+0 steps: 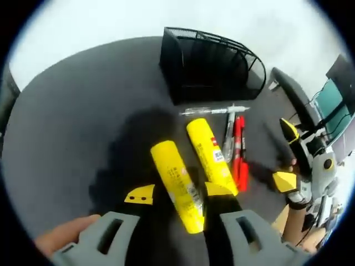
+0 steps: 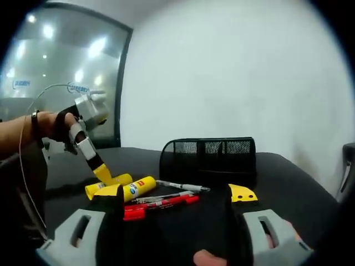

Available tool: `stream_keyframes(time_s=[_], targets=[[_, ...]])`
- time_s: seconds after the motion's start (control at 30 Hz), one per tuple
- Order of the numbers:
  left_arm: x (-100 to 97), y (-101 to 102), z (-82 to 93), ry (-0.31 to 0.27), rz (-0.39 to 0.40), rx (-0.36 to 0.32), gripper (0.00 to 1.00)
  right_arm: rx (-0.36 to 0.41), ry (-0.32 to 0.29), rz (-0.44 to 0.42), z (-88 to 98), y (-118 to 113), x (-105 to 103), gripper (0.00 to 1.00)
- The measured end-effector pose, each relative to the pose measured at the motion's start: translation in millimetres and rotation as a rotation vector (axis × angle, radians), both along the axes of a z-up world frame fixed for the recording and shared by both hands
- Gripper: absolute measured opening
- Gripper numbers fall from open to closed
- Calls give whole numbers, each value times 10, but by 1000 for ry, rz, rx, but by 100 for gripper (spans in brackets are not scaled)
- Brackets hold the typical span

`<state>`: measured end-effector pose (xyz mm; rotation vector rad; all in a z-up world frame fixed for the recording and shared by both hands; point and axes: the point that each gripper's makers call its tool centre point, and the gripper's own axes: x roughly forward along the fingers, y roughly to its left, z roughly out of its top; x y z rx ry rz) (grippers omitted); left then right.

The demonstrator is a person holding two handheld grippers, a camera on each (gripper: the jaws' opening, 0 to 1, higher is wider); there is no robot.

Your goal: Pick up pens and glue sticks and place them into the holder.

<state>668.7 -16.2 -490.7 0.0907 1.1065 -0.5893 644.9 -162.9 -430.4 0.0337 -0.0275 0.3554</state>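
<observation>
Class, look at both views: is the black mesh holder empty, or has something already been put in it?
Apparently empty: the black mesh holder shows only dark mesh inside, though its floor is partly hidden. The glue sticks and pens lie outside on the table.

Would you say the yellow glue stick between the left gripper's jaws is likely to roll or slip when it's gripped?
The glue stick looks like a smooth, rigid cylinder lying flat, so it may roll if nudged sideways. Its glossy label suggests some slip. The left gripper straddles it, open, which should limit rolling.

Honestly nothing's readable here. Both yellow glue sticks (image 1: pixel 176 183) (image 1: pixel 211 153) have labels with tiny print and a red logo patch, but it's all way too small and blurry.
</observation>
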Motion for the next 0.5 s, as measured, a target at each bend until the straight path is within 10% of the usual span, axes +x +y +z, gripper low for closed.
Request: stream_keyframes(time_s=[0.5], targets=[[42, 44, -11, -76, -37, 39, 22, -8, 13, 3, -29, -6, -5, 69]])
